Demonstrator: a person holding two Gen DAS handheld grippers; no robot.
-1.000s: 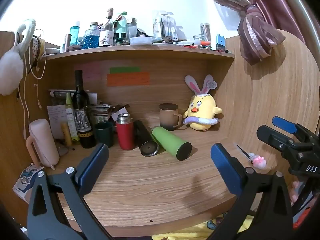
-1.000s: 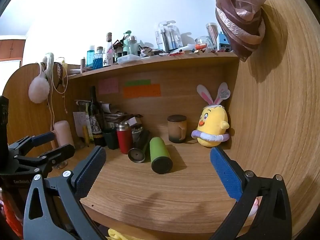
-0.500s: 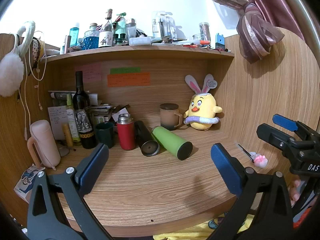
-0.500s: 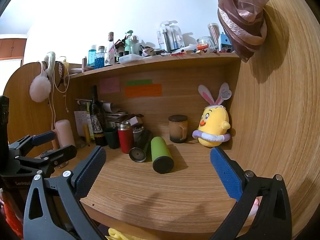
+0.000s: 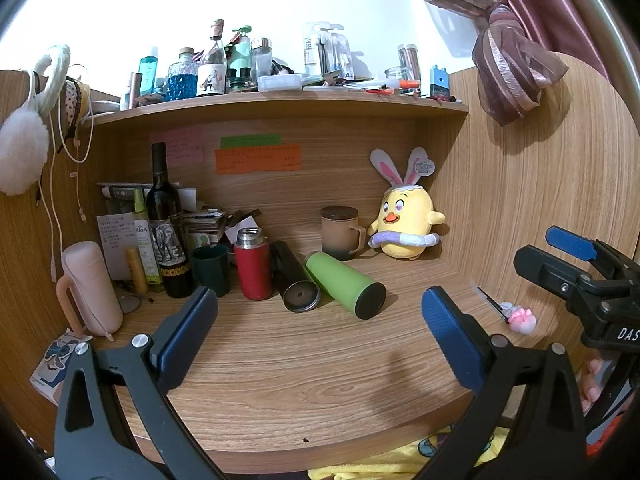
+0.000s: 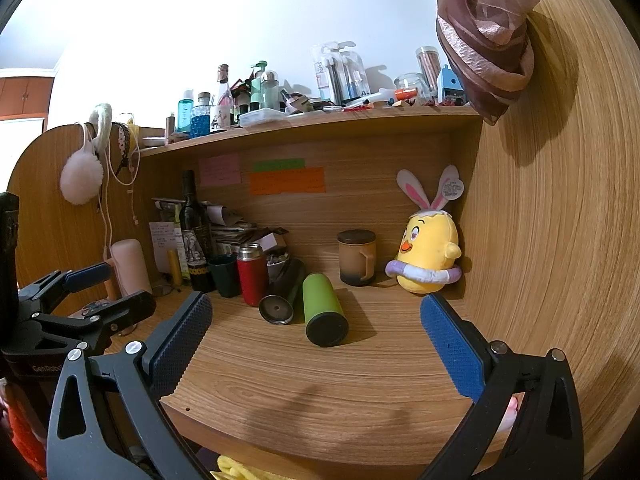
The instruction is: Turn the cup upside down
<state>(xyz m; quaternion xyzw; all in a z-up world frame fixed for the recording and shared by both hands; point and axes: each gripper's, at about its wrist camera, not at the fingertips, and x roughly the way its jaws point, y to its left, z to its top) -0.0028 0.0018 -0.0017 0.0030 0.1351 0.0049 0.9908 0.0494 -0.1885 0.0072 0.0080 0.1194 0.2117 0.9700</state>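
Note:
A green tumbler [image 5: 344, 282] lies on its side on the wooden desk, black end toward me; it also shows in the right wrist view [image 6: 322, 308]. A black tumbler [image 5: 295, 282] lies beside it on its left, also in the right wrist view [image 6: 282, 300]. A brown lidded mug [image 5: 340, 232] stands upright behind them, seen too in the right wrist view [image 6: 357, 257]. A dark green cup [image 5: 211, 265] stands at the left. My left gripper [image 5: 318, 334] is open and empty, short of the tumblers. My right gripper [image 6: 316, 340] is open and empty, near the desk's front edge.
A red flask [image 5: 253, 264], wine bottle [image 5: 166, 224] and pink bottle [image 5: 90, 288] stand at the left. A yellow plush chick [image 5: 406, 224] sits in the back right corner. A small pink item [image 5: 522, 318] lies by the right wall. A cluttered shelf [image 5: 280, 100] hangs overhead.
Both views have shifted only slightly; the grippers stay open and nothing on the desk has moved.

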